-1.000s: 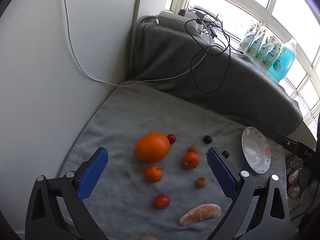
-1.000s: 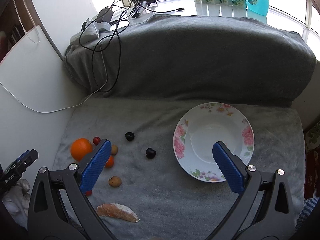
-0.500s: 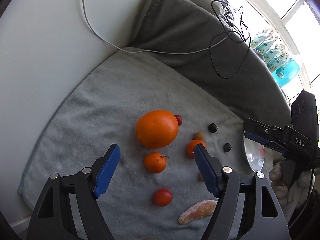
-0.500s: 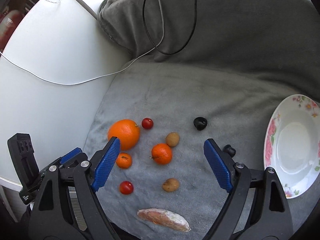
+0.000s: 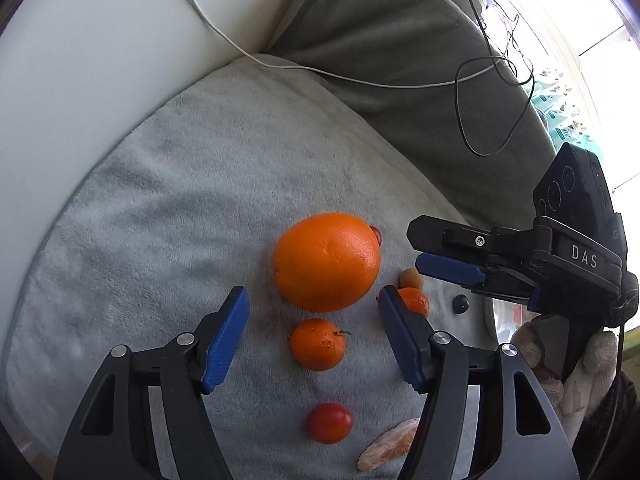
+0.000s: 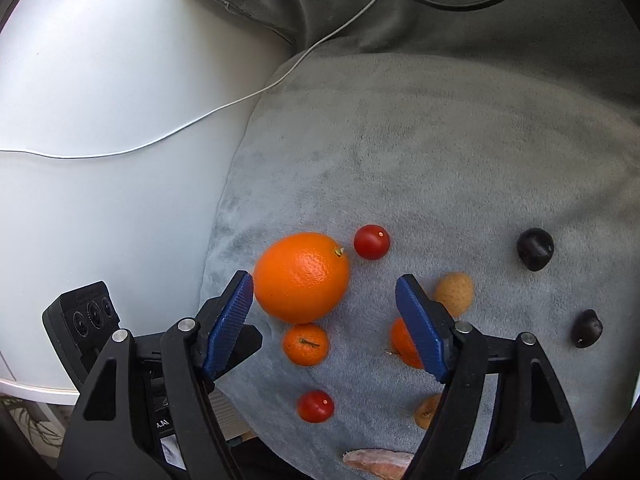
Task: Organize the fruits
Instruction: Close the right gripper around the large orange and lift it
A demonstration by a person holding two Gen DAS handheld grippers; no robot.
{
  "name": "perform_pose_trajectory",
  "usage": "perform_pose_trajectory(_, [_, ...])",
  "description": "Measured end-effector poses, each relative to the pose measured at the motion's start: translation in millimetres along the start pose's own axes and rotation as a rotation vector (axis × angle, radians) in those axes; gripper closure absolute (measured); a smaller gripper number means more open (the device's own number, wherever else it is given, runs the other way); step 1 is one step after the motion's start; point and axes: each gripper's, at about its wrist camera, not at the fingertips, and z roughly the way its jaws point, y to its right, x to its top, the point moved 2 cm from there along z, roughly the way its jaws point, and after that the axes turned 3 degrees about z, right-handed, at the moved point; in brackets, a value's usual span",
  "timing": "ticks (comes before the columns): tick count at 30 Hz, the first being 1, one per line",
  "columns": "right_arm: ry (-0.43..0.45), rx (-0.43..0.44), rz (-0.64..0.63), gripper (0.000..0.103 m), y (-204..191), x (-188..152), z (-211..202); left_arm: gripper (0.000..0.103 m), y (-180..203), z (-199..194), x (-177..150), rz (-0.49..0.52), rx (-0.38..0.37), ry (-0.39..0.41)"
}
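Note:
A big orange (image 5: 326,262) (image 6: 300,276) lies on the grey towel (image 5: 180,200) among small fruits. My left gripper (image 5: 313,296) hovers above it and a small mandarin (image 5: 318,344), jaws closing, nothing pressed between them. Its right finger partly hides a second mandarin (image 5: 418,300). My right gripper (image 6: 324,283) comes in from the right, also closing on nothing, with the orange just past its left finger and the small mandarin (image 6: 306,344) below. In the left wrist view the right gripper (image 5: 416,250) hangs beside the orange, above a brown fruit (image 5: 411,278).
Two cherry tomatoes (image 6: 372,242) (image 6: 315,406), two brown fruits (image 6: 454,292) (image 6: 426,412), two dark fruits (image 6: 535,249) (image 6: 586,328) and a peeled segment (image 5: 388,446) lie scattered around. A white wall (image 5: 100,60) with a cable borders the towel on the left. A dark blanket (image 5: 400,80) rises behind.
Both grippers dropped closer to the fruits and their jaws narrowed. The right gripper swung left from over the plate to the orange cluster, now close to the left gripper.

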Motion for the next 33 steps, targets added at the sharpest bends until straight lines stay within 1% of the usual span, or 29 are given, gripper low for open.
perform_pose_trajectory(1, [-0.007,0.000,0.003,0.026,-0.8,0.9,3.9,0.042,-0.7,1.3,0.6,-0.001,-0.004,-0.004])
perform_pose_trajectory(6, [-0.036,0.016,0.020,0.026,-5.3,3.6,23.3,0.043,-2.6,5.4,1.2,0.000,-0.019,-0.018])
perform_pose_trajectory(16, [-0.066,0.028,0.065,0.028,-6.2,8.0,40.3,0.043,0.7,12.0,2.4,0.013,-0.035,-0.039])
perform_pose_trajectory(17, [-0.068,0.028,0.066,0.028,-6.7,8.2,41.7,0.043,0.9,11.8,2.7,0.016,-0.034,-0.040])
perform_pose_trajectory(19, [-0.076,0.028,0.065,0.034,-7.9,7.4,45.1,0.044,2.0,12.0,2.4,0.023,-0.035,-0.042])
perform_pose_trajectory(21, [-0.075,0.026,0.063,0.034,-7.8,6.1,42.9,0.048,6.4,17.8,6.2,0.030,-0.039,-0.045])
perform_pose_trajectory(33, [-0.060,0.029,0.067,0.036,-8.6,4.2,37.8,0.048,14.4,16.6,4.7,0.056,-0.020,-0.030])
